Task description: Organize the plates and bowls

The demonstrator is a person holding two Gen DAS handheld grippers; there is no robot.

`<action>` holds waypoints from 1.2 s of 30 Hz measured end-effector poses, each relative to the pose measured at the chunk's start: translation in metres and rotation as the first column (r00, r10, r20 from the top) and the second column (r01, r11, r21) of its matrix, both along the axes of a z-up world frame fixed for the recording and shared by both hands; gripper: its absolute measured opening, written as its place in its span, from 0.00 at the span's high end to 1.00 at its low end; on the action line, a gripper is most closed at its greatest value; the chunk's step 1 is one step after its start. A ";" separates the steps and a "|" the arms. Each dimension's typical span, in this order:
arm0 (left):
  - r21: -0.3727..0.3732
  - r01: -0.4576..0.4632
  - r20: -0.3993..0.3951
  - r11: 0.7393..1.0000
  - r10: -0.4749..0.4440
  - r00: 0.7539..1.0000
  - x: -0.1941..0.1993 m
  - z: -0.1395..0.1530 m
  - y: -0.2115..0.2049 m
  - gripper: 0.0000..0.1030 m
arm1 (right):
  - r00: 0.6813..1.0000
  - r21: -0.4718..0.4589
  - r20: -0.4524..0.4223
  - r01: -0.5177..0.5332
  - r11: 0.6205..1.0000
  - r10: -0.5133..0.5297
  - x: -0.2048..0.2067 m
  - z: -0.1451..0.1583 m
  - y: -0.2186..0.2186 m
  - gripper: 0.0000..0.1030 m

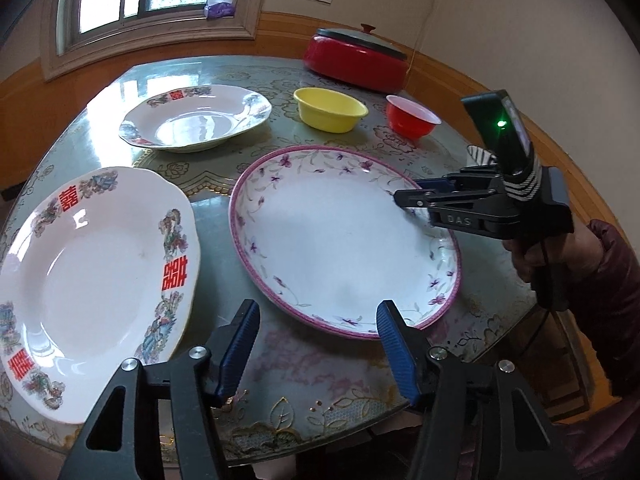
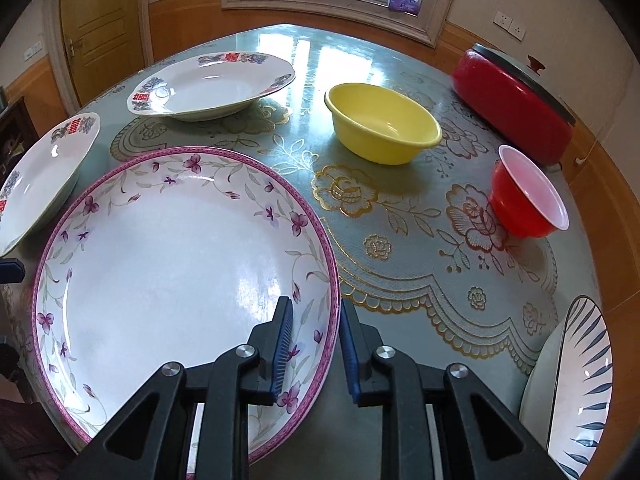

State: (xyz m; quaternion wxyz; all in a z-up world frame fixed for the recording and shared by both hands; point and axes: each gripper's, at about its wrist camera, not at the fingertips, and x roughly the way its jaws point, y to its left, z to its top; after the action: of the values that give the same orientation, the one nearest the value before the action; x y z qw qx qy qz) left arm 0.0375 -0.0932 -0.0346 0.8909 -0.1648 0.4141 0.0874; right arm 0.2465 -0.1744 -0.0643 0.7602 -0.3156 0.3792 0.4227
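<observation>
A large white plate with a pink rim and purple flowers (image 1: 332, 240) (image 2: 160, 272) lies on the table in front of me. My right gripper (image 2: 315, 308) has its jaws closed over the plate's right rim, one pad inside and one outside. In the left wrist view, the right gripper (image 1: 408, 194) reaches in from the right. My left gripper (image 1: 318, 306) stands open at the plate's near edge, with no pad pressing on it. Beyond lie two white plates with red characters (image 1: 92, 280) (image 1: 192, 120), a yellow bowl (image 1: 330, 110) (image 2: 380, 124) and a red bowl (image 1: 412, 120) (image 2: 524, 200).
A red pot with a lid (image 1: 356, 60) (image 2: 512, 104) stands at the far right of the patterned round table (image 1: 320, 380). A plate with blue leaf stripes (image 2: 576, 384) sits at the near right edge. A hand in a maroon sleeve (image 1: 560, 256) holds the right gripper.
</observation>
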 end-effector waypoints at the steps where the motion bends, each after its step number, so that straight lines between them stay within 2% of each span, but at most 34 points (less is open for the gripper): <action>1: -0.004 -0.003 0.005 1.000 0.003 1.000 0.002 -0.001 0.000 0.41 | 1.000 0.001 0.000 -0.003 1.000 0.003 0.000 0.000 -0.001 0.78; 3: -0.008 0.000 0.001 1.000 0.000 1.000 0.011 -0.006 0.000 0.43 | 1.000 0.003 -0.004 -0.006 1.000 0.006 0.000 0.000 -0.004 0.78; 5: 0.034 -0.021 -0.012 0.999 0.022 1.000 0.018 -0.009 0.000 0.47 | 1.000 0.003 0.000 0.004 1.000 -0.004 0.001 0.000 -0.006 0.78; 8: 0.019 -0.031 -0.009 0.999 0.031 0.999 0.025 -0.011 0.005 0.54 | 1.000 0.007 0.005 0.028 1.000 -0.028 0.006 -0.001 -0.011 0.78; 13: 0.051 -0.010 -0.009 0.999 0.010 1.000 0.040 -0.012 0.000 0.55 | 0.998 0.018 0.007 0.065 0.998 -0.066 0.015 -0.001 -0.023 0.78; 16: 0.071 0.003 -0.012 0.997 -0.002 1.000 0.049 -0.013 -0.003 0.55 | 0.996 0.042 -0.024 0.087 0.995 -0.086 0.020 0.000 -0.035 0.78; 22: 0.112 -0.030 -0.044 0.993 0.035 0.998 0.066 -0.020 -0.003 0.57 | 0.988 0.117 -0.082 0.140 0.983 -0.131 0.021 -0.003 -0.048 0.78; 25: 0.149 -0.052 -0.066 0.988 0.062 0.996 0.072 -0.024 -0.001 0.64 | 0.984 0.126 -0.083 0.168 0.978 -0.158 0.018 -0.004 -0.051 0.78; 27: 0.129 -0.078 -0.077 0.989 0.088 0.993 0.074 -0.027 0.003 0.67 | 0.984 0.134 -0.091 0.163 0.977 -0.152 0.014 -0.005 -0.054 0.78; 33: 0.161 -0.113 -0.093 0.980 0.129 0.987 0.073 -0.026 0.003 0.71 | 0.982 0.142 -0.121 0.159 0.977 -0.142 0.012 -0.005 -0.056 0.78; 36: 0.210 -0.100 -0.101 0.972 0.124 0.987 0.073 -0.024 -0.002 0.72 | 0.985 0.133 -0.088 0.157 0.979 -0.147 0.007 -0.004 -0.055 0.76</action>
State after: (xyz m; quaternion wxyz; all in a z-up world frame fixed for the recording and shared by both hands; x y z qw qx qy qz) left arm 0.1100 -0.0954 -0.0588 0.8718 -0.0901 0.4429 0.1889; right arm 0.2537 -0.2289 -0.0683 0.7951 -0.2151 0.4012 0.4008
